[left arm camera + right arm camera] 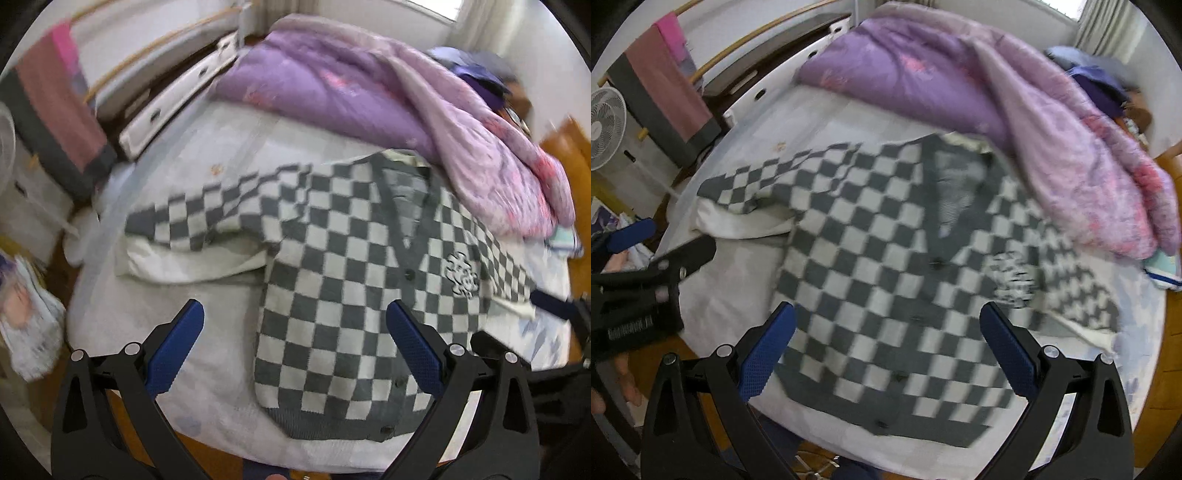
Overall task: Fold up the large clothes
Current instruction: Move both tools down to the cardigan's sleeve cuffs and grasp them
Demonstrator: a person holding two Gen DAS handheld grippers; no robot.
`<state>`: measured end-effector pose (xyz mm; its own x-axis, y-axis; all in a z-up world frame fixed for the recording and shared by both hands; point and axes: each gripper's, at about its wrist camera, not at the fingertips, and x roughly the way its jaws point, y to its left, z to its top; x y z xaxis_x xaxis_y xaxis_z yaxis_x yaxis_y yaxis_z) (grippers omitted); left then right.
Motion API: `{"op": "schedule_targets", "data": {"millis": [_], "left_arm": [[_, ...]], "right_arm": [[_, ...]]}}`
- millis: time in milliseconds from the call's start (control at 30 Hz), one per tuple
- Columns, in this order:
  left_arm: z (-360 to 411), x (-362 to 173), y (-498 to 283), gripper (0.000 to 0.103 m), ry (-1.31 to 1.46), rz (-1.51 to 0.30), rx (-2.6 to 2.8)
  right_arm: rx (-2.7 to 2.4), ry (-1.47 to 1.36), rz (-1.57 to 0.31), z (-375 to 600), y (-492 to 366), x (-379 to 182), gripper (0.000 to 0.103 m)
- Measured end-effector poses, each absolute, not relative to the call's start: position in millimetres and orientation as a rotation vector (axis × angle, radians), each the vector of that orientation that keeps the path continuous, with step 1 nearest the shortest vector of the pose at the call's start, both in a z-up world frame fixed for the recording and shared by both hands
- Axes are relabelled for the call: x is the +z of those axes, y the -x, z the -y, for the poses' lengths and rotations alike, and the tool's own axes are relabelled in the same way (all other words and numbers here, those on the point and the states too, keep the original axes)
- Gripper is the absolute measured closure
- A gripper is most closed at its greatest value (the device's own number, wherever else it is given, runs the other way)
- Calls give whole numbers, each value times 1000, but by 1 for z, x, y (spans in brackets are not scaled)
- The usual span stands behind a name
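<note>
The cardigan [332, 295] lay flat on the bed [147, 314], front up, sleeves spread; both the left gripper [295, 350] and right gripper [886, 350] hung above it, jaws wide, empty; soft, limp knit, likely best pinched at a sleeve cuff or hem corner.

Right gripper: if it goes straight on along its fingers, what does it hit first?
Most likely the grey-and-white checkered knit cardigan lying flat on the white bed sheet. The open right gripper points at its buttoned front, with nothing in between. Depth is unclear in the blurred fisheye view.
</note>
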<state>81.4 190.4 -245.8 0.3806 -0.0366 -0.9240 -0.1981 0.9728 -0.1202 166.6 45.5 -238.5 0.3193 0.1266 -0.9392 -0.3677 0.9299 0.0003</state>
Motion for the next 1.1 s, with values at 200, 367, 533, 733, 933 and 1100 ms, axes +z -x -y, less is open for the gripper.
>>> {"op": "schedule_targets", "data": {"millis": [200, 367, 533, 733, 933, 1100], "left_arm": [[-292, -313, -104, 5, 476, -1171, 96], [-376, -376, -131, 5, 595, -1185, 180], [-451, -435, -147, 5, 755, -1142, 265], [-510, -465, -155, 12, 883, -1077, 390], [-534, -487, -172, 36, 857, -1111, 426], [-551, -496, -175, 78, 841, -1122, 459]], "right_arm": [[343, 166, -1249, -105, -206, -303, 36], [327, 55, -1336, -134, -252, -366, 77], [333, -37, -1394, -152, -277, -414, 89], [336, -55, -1412, -166, -289, -452, 88], [353, -97, -1410, -171, -298, -473, 88], [329, -150, -1379, -163, -313, -477, 88]]}}
